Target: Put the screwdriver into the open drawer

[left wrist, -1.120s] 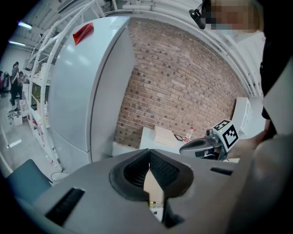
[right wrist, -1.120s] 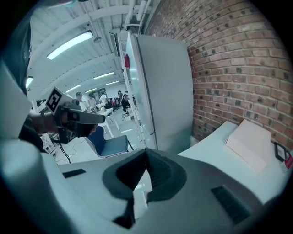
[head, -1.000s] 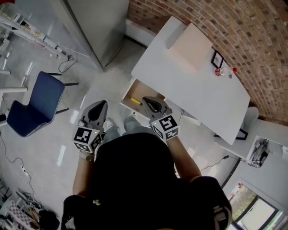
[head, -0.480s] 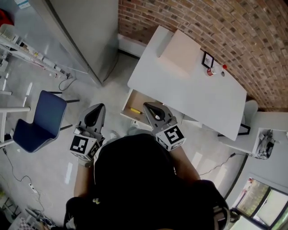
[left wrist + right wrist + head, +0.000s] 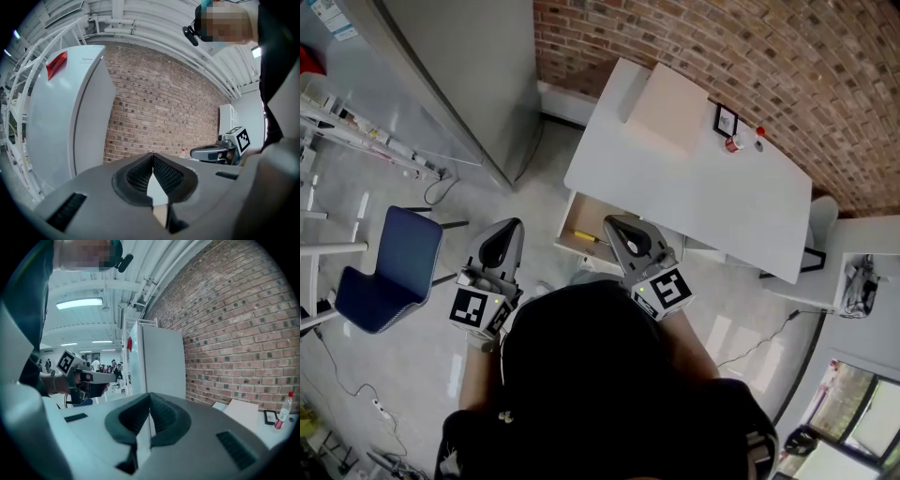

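A yellow-handled screwdriver (image 5: pixel 584 236) lies inside the open wooden drawer (image 5: pixel 577 214) at the near-left edge of the white table (image 5: pixel 712 202). My right gripper (image 5: pixel 610 221) hovers just over the drawer's right part, shut and holding nothing; in the right gripper view its jaws (image 5: pixel 150 399) meet with nothing between them. My left gripper (image 5: pixel 514 224) is held over the floor to the left of the drawer, also shut and empty, as the left gripper view (image 5: pixel 152 158) confirms. Both grippers are raised and point level toward the brick wall.
A beige board (image 5: pixel 670 108), a small black frame (image 5: pixel 726 120) and a red-capped bottle (image 5: pixel 734 143) sit on the table's far side. A tall grey cabinet (image 5: pixel 459 75) stands at the left, with a blue chair (image 5: pixel 389 272) nearer. Wire shelving (image 5: pixel 347 122) lines the far left.
The head view has shifted slightly; the table appears a little farther. Both grippers stay shut in about the same places, and the screwdriver rests in the drawer throughout.
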### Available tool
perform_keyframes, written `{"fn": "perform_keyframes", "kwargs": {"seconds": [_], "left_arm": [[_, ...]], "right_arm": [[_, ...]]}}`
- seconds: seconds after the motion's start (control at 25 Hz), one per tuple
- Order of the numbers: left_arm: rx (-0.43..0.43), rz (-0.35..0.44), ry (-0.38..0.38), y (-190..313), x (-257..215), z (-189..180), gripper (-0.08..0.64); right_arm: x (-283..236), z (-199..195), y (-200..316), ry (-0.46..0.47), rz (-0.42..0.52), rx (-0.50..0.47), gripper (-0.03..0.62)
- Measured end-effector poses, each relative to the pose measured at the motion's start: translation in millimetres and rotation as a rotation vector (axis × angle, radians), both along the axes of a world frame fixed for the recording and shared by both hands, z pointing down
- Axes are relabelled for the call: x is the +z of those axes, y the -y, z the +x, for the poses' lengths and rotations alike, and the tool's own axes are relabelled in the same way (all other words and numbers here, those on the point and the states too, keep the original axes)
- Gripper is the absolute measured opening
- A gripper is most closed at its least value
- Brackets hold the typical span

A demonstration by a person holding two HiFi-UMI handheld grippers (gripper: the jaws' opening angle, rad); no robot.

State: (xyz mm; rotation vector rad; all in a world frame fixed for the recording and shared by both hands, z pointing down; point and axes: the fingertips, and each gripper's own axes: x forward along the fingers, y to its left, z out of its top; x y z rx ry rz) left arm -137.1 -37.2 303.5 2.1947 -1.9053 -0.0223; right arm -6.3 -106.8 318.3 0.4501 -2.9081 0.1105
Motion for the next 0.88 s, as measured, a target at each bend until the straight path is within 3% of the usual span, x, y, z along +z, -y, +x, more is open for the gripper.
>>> {"fn": "perform_keyframes", "kwargs": {"seconds": [0.88], "left_arm": [[0.046, -0.007, 0.010, -8.8, 0.5, 17.6, 0.005]], "right_arm": [[-3.5, 17.1, -15.1, -0.005, 0.006, 0.018, 0.009]]}}
